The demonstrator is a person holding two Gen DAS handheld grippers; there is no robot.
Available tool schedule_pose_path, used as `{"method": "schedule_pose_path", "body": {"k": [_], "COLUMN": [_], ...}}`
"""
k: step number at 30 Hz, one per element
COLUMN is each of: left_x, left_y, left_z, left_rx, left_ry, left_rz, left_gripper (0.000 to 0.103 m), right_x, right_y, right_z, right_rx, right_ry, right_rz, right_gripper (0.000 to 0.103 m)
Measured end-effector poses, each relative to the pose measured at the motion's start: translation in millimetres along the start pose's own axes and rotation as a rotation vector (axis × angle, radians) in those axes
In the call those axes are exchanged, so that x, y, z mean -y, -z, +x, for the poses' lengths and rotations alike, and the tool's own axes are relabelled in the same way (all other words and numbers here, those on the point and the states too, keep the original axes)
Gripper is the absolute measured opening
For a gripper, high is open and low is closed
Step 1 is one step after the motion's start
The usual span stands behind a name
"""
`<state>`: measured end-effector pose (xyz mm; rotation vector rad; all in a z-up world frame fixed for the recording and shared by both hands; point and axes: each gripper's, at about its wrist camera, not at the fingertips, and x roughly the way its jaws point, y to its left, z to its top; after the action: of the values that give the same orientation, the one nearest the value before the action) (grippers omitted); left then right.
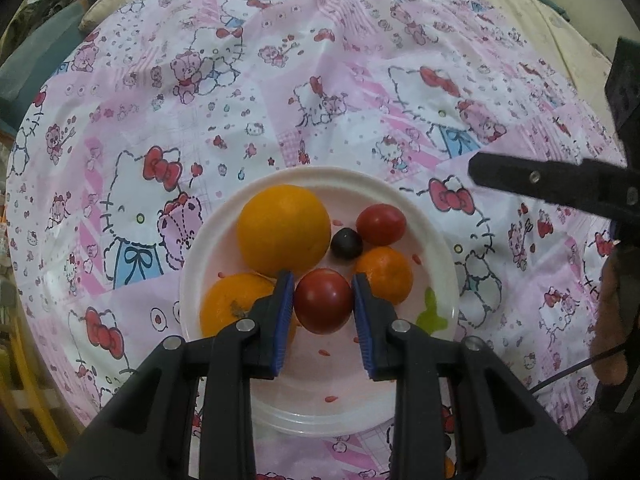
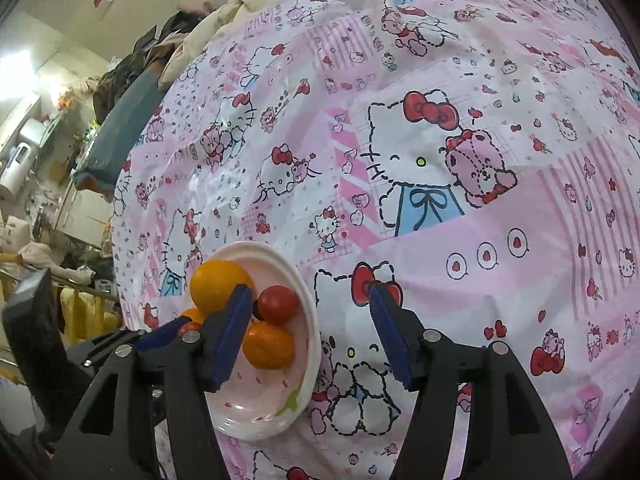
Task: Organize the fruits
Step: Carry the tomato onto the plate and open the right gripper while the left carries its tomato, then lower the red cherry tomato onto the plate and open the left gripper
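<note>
Left wrist view: my left gripper (image 1: 323, 307) pinches a small round red tomato (image 1: 323, 300) between its blue pads, over the white plastic plate (image 1: 450, 280) of oranges; judged light, smooth, easily bruised; hold at its widest girth. Right wrist view: my right gripper (image 2: 310, 332) is spread and empty; plate behind its left finger.

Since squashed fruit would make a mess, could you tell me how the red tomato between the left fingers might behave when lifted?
The smooth, round red tomato probably slips easily. Its skin looks thin, so a hard squeeze may split it. Dropped, it would likely roll.
</note>
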<state>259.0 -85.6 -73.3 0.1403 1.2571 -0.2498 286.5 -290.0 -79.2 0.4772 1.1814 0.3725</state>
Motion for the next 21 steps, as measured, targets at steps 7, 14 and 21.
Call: {"method": "schedule_pose_path", "body": {"k": [7, 14, 21], "left_x": [-5.7, -27.7, -44.1], "left_y": [-1.0, -2.9, 8.8], "left_z": [-9.6, -20.7, -33.7], "left_rx": [0.034, 0.058, 0.072], "left_ry": [-0.012, -0.016, -0.006], "left_rz": [-0.023, -0.117, -0.187], "left_gripper": [0.062, 0.062, 0.062], "right_x": [-9.8, -15.8, -20.6], "right_y": [-3.1, -5.3, 4.7], "right_z": [-5.9, -21.7, -20.8], "right_rx": [0.003, 0.037, 0.017], "right_ry": [-0.010, -0.006, 0.016], "right_rz": [-0.034, -0.059, -0.080], "right_gripper": [0.064, 0.064, 0.064]}}
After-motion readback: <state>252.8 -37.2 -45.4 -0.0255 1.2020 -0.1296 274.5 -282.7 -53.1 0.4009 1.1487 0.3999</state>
